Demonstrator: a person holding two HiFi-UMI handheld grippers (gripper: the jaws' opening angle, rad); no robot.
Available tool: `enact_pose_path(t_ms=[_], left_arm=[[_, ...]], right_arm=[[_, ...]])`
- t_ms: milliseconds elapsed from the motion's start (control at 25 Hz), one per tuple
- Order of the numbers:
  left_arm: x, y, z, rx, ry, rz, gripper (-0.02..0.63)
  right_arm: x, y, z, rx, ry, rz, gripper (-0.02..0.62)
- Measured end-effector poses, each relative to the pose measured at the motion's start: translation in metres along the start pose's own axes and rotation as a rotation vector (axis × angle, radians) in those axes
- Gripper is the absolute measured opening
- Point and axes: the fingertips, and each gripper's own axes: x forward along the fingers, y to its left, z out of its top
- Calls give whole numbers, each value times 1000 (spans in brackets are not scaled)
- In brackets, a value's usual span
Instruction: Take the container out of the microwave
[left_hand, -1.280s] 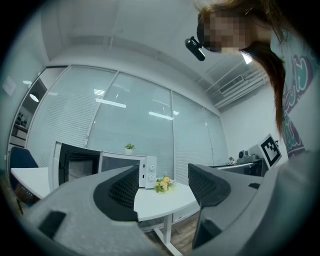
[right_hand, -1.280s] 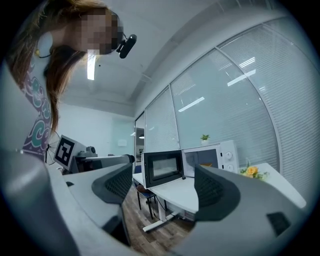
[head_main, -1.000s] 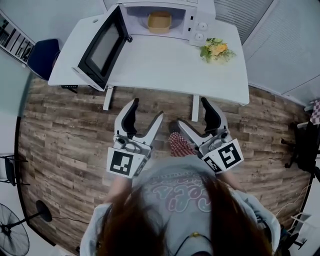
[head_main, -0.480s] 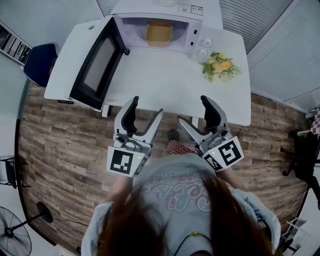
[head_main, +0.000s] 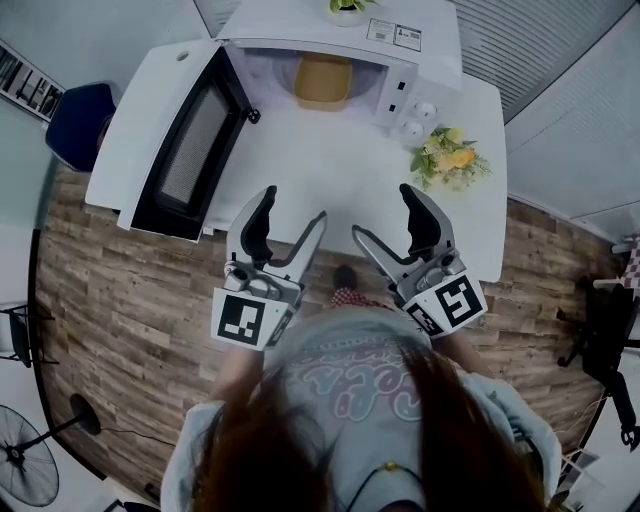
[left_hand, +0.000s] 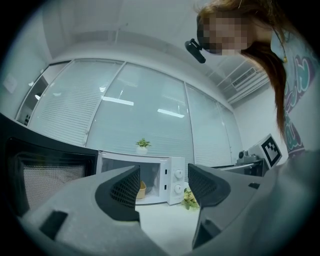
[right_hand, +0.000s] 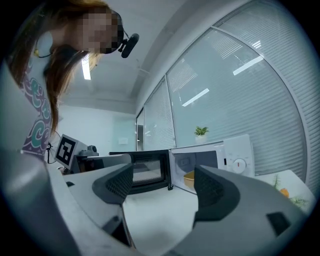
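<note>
A yellow container (head_main: 323, 80) sits inside the white microwave (head_main: 420, 75), whose door (head_main: 185, 150) swings open to the left. Both grippers hang side by side over the front edge of the white table (head_main: 300, 160), well short of the microwave. My left gripper (head_main: 292, 208) is open and empty, and so is my right gripper (head_main: 383, 213). In the left gripper view the container (left_hand: 143, 190) shows just past the left jaw of the open gripper (left_hand: 162, 187). In the right gripper view the container (right_hand: 189, 179) lies between the jaws of the open gripper (right_hand: 165, 185), far off.
A bunch of flowers (head_main: 450, 160) lies on the table right of the microwave. A small potted plant (head_main: 348, 5) stands on top of it. A blue chair (head_main: 75, 120) is left of the table and a fan (head_main: 25, 470) stands at bottom left on the wood floor.
The person has stepped toward the table, so both grippers went from over the floor to over its front edge. Both stay open and empty.
</note>
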Motion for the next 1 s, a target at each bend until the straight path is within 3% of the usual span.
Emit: enact_pose_path(t_ms=[120, 440, 1000], left_arm=[[12, 6, 5, 5, -39, 0, 296], [41, 14, -5, 14, 18, 19, 296], [72, 28, -19, 16, 22, 71, 296]], right_arm=[[9, -11, 2, 1, -4, 9, 373], [26, -38, 1, 6, 3, 30, 370], [51, -70, -10, 26, 14, 82, 368]])
